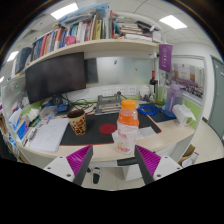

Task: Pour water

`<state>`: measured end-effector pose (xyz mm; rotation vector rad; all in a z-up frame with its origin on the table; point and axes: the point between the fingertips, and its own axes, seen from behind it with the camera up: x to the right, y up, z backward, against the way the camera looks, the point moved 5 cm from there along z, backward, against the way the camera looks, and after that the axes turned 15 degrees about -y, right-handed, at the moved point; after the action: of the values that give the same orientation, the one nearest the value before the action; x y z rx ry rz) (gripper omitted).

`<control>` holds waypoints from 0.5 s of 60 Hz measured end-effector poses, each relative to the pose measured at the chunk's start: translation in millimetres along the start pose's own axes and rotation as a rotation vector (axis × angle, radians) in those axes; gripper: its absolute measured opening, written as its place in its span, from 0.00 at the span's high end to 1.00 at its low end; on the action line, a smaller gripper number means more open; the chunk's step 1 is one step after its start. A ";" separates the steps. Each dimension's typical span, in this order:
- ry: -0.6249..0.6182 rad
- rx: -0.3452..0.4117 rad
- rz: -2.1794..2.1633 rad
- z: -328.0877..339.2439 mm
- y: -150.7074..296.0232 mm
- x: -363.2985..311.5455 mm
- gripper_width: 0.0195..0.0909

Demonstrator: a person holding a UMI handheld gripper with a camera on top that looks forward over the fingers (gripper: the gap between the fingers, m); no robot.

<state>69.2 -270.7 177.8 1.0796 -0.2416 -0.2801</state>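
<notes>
A clear plastic bottle (127, 128) with an orange cap stands upright on the white desk (60, 140), near its front edge. To its left, a patterned brown cup (77, 122) sits at the edge of a dark mat (102, 127) with a red patch. My gripper (114, 163) is open, its magenta pads (76, 160) spread wide on the near side of the desk edge. The bottle stands just ahead of the fingers, nearer the right one and untouched. Nothing is between the fingers.
A black monitor (55, 76) hangs at the back left under a shelf of books (75, 36). A wire rack (108, 102) stands behind the mat. Small clutter lies on the desk's right side (165, 110). A dark object (96, 176) lies on the floor below.
</notes>
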 end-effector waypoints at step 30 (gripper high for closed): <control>0.050 0.194 0.012 -144.6 34.6 0.7 0.39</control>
<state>121.0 -135.6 143.4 1.2747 -0.2335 -0.2212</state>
